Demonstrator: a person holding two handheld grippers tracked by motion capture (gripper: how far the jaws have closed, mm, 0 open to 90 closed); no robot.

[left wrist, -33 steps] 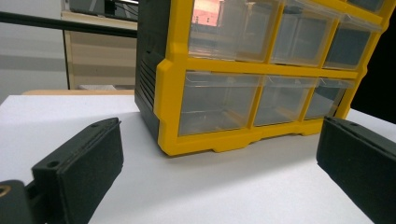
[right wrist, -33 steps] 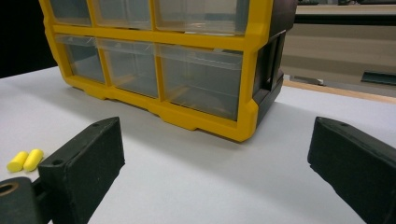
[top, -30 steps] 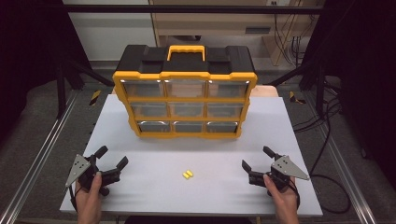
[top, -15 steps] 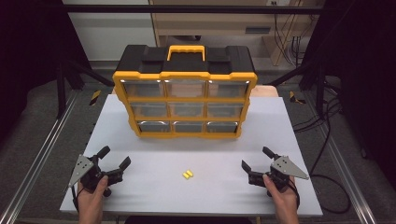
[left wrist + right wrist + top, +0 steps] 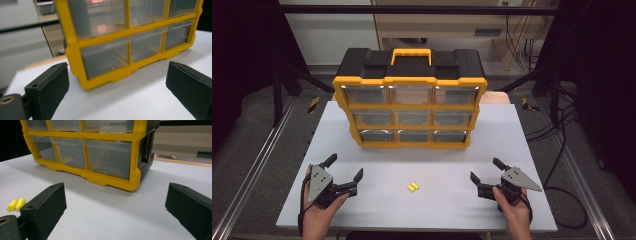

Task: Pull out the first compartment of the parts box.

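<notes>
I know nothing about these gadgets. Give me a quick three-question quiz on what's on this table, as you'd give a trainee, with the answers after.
1. True or false: the left gripper is clamped on one of the yellow pieces.
2. How many clear drawers show in the front of the organizer box? A) six B) nine C) twelve
3. Fill in: the yellow pieces lie on the white table between the two grippers and in ____ of the box.

Key:
1. False. Its jaws stand wide apart with nothing between them, as do those of the right gripper.
2. B, three rows of three.
3. Front. They lie side by side, apart from the box.
</notes>
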